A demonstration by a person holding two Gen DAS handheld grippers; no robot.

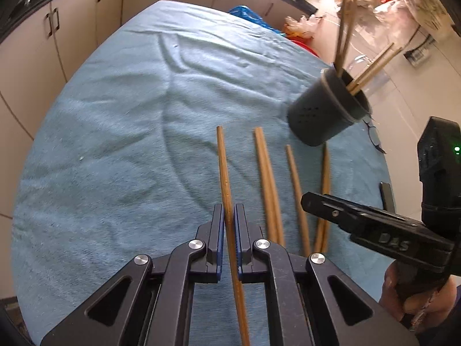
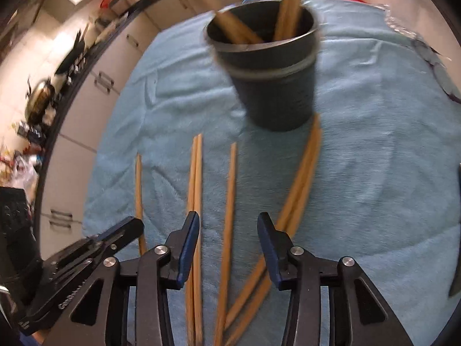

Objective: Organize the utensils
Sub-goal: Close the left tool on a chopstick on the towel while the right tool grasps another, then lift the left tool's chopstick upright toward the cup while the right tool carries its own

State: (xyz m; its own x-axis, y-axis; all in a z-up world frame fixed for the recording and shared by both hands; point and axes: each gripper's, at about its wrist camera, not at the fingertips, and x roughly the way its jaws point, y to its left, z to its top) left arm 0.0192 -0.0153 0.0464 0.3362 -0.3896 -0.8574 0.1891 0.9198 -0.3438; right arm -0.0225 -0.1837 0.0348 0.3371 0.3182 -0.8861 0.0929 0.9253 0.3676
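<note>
One chopstick (image 1: 226,184) is clamped between the closed left tongs (image 1: 229,222), its tip pointing away from them over the blue-covered table (image 1: 115,115). The right tongs (image 2: 228,230) stand apart, a single loose chopstick (image 2: 230,201) lying between the jaws, untouched. The dark holder (image 1: 325,109), already stocked, stands ahead and to the right of the left tongs. A steady grip and an upright tilt are judged necessary before the stick is dropped in.

Wrinkled blue towel (image 1: 115,144) covers table; beige cabinets (image 1: 72,28) behind; plastic bags (image 1: 403,3) far right.
</note>
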